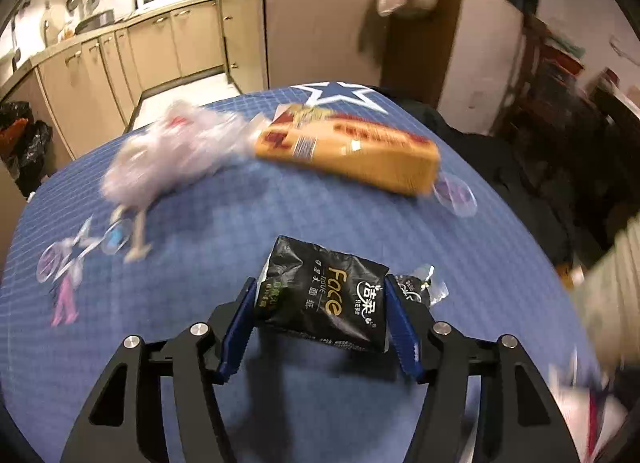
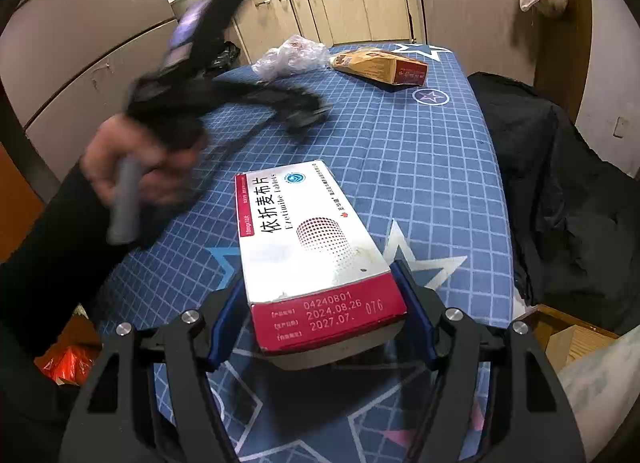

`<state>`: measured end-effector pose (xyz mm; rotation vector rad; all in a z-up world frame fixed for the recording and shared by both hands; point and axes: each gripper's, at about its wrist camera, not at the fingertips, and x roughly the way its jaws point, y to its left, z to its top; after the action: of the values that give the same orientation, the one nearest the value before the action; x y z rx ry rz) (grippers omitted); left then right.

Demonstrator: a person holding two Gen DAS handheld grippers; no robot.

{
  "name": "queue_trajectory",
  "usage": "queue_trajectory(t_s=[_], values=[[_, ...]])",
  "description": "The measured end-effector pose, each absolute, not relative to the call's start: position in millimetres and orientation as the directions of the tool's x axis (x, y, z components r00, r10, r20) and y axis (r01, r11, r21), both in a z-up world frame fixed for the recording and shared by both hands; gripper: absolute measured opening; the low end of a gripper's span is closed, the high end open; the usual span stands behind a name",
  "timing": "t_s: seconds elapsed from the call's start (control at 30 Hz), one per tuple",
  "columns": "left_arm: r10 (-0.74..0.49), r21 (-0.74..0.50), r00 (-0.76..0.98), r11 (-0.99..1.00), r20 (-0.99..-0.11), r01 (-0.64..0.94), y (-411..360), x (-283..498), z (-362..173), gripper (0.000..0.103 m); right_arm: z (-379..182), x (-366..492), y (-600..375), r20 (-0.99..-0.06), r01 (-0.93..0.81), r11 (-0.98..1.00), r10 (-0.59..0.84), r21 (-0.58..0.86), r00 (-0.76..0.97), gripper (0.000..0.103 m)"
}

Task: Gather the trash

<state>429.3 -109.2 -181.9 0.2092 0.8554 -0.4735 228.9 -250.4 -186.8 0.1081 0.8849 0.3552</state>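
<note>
1. Left wrist view: the left gripper [image 1: 320,315] has its 2 blue pads pressed on either side of a black tissue packet [image 1: 324,297], gripping it just above the blue checked tablecloth [image 1: 224,219].
2. Beyond it lie a crumpled clear plastic bag [image 1: 176,147] and an orange paper bag [image 1: 352,151], touching each other.
3. Right wrist view: the right gripper [image 2: 316,303] clamps a red-and-white medicine box [image 2: 308,247] by its near end.
4. The person's left hand [image 2: 140,167], blurred, holds the other tool at left.
</note>
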Motion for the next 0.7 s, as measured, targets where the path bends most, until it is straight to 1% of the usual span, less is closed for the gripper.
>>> queue_trajectory(t_s=[0.1,0.17,0.23,0.33,0.4,0.43,0.47,0.57,0.6,0.63,0.67,0.7], values=[[-0.355,-0.001,0.554,0.843,-0.753,0.539,-69.8,391.0,-176.9,0.063,-187.5,229.6,-250.9,-0.738,-0.263,0.937,0.344,0.231,0.58,0.067],[-0.391,-0.003,0.53,0.807,-0.753,0.591,-40.7,365.4,-176.4,0.063,-187.7,228.5,-249.3,-0.74,-0.266,0.938,0.341,0.223,0.58,0.069],[-0.41,0.004,0.514,0.779,-0.753,0.627,-18.0,344.2,-176.5,0.064,-188.0,227.1,-246.8,-0.742,-0.268,0.937,0.342,0.224,0.577,0.077],[-0.404,0.057,0.516,0.744,-0.755,0.666,5.1,319.8,-180.9,0.067,-188.8,222.8,-241.4,-0.747,-0.268,0.941,0.328,0.205,0.578,0.086],[-0.394,0.083,0.527,0.737,-0.753,0.67,17.3,308.1,-183.5,0.072,-189.6,220.0,-237.6,-0.754,-0.265,0.948,0.301,0.173,0.584,0.088],[-0.382,0.095,0.545,0.749,-0.747,0.656,25.8,301.6,-182.5,0.077,-190.0,219.1,-236.9,-0.756,-0.264,0.95,0.294,0.165,0.585,0.089],[-0.379,0.096,0.563,0.764,-0.734,0.638,31.0,298.6,-179.7,0.078,-189.1,217.7,-236.6,-0.758,-0.26,0.953,0.285,0.156,0.587,0.09],[-0.409,0.028,0.585,0.803,-0.701,0.595,41.6,293.6,-167.8,0.082,-182.8,214.3,-239.1,-0.752,-0.247,0.959,0.262,0.135,0.605,0.095],[-0.415,-0.002,0.592,0.82,-0.691,0.573,44.2,289.5,-164.6,0.087,-178.5,213.0,-241.0,-0.746,-0.24,0.963,0.251,0.125,0.617,0.096],[-0.388,-0.014,0.604,0.849,-0.697,0.528,44.6,287.2,-163.7,0.091,-175.2,212.9,-242.7,-0.74,-0.233,0.965,0.243,0.119,0.627,0.097],[-0.354,-0.021,0.609,0.875,-0.71,0.484,43.3,287.6,-164.2,0.091,-172.2,212.5,-244.4,-0.736,-0.228,0.967,0.237,0.116,0.634,0.097],[-0.324,-0.057,0.61,0.908,-0.723,0.414,42.1,285.8,-165.1,0.091,-168.2,213.6,-246.8,-0.729,-0.219,0.969,0.231,0.113,0.644,0.097]])
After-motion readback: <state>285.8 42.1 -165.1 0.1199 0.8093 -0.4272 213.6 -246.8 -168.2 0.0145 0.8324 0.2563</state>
